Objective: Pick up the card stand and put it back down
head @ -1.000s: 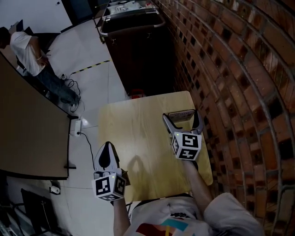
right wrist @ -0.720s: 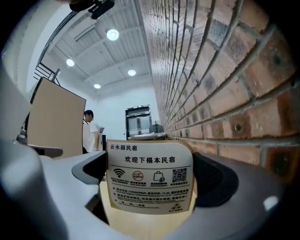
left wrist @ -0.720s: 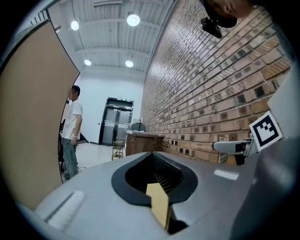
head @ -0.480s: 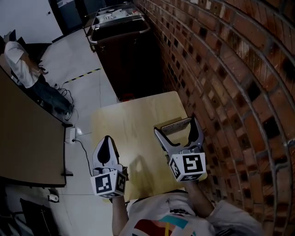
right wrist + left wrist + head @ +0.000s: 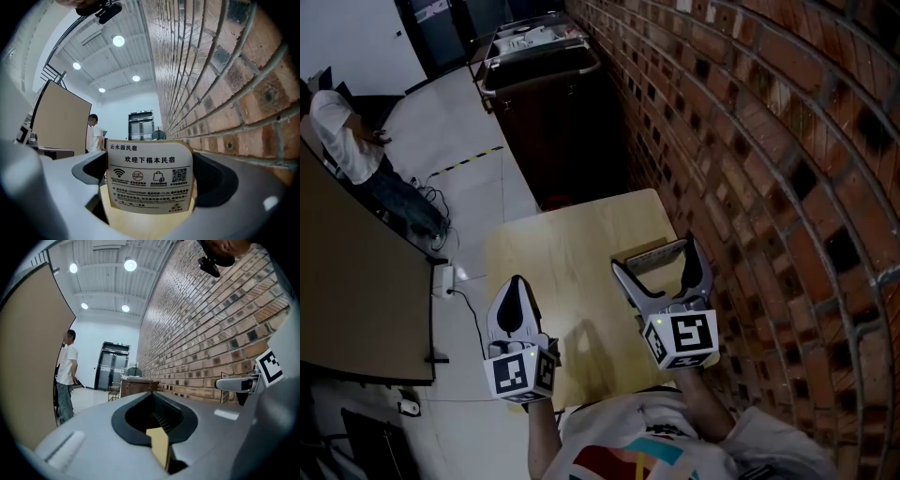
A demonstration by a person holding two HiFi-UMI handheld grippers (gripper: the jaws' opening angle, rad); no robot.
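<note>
The card stand (image 5: 654, 255), a printed white card in a pale frame, sits between the jaws of my right gripper (image 5: 656, 257), over the right side of the light wooden table (image 5: 567, 248) near the brick wall. In the right gripper view the card stand (image 5: 150, 176) fills the gap from one jaw to the other, its printed face toward the camera, and the right gripper (image 5: 151, 187) is shut on its two side edges. My left gripper (image 5: 517, 289) hangs by the table's left front edge, jaws together and holding nothing. In its own view the left gripper (image 5: 157, 408) looks shut.
A brick wall (image 5: 750, 141) runs close along the table's right side. A dark cabinet (image 5: 553, 103) stands beyond the table's far end. On the left, a person (image 5: 347, 141) stands on the floor by a brown partition (image 5: 356, 272), with a power strip and cables (image 5: 450, 274).
Over the last second my right gripper drew back toward me and looms larger, the card stand staying between its jaws. In the last half second almost nothing moved. The left gripper stayed put.
</note>
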